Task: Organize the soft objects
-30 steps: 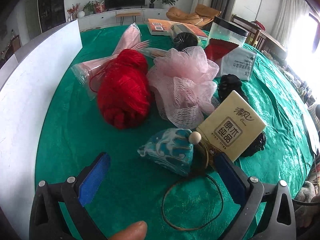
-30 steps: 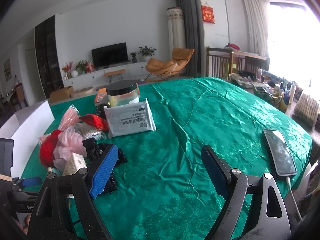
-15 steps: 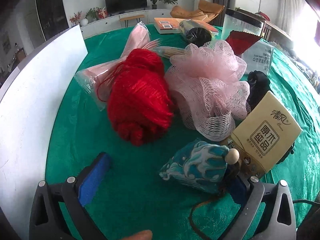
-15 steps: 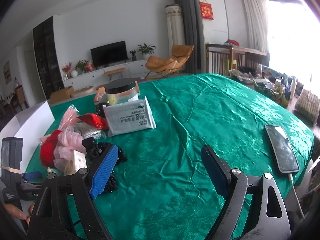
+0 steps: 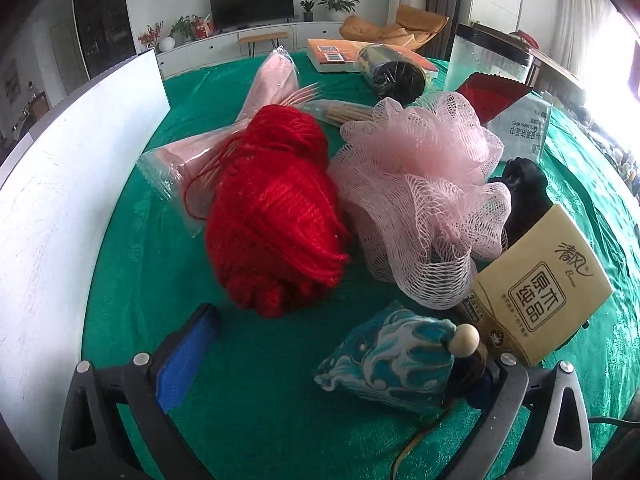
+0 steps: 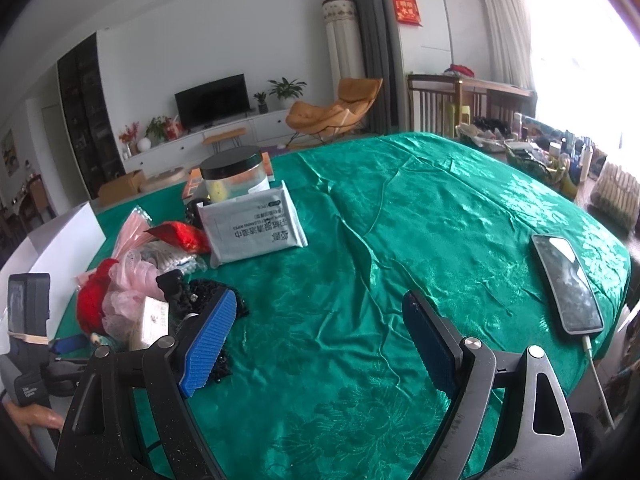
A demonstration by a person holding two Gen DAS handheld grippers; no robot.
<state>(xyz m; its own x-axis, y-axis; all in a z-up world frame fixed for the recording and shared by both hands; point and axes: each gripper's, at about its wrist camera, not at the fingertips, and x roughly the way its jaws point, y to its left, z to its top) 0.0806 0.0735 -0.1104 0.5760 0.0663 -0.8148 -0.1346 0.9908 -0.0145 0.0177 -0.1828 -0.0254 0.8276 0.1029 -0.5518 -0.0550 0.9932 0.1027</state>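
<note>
2 tongs over the green desk, and the small pouch sits inside the left pair.

The left tongs (image 5: 332, 364) are spread wide and grip nothing; the little teal-and-white patterned fabric pouch with a wooden bead (image 5: 394, 358) lies between their fingers, hard against the right-hand finger and well apart from the blue-padded left one (image 5: 186, 354). Its long axis runs roughly across the gap, bead end towards the right finger, so I judge a squeeze would take it end to end. Just beyond it lie the ball of red yarn (image 5: 276, 216), the pink mesh bath puff (image 5: 424, 196) and a tan tissue pack (image 5: 540, 292) touching the pouch's bead side. The right tongs (image 6: 316, 344) hang equally wide and empty over bare green satin cloth (image 6: 400, 240), well apart from the pile, so the left hand is nearer.
</note>
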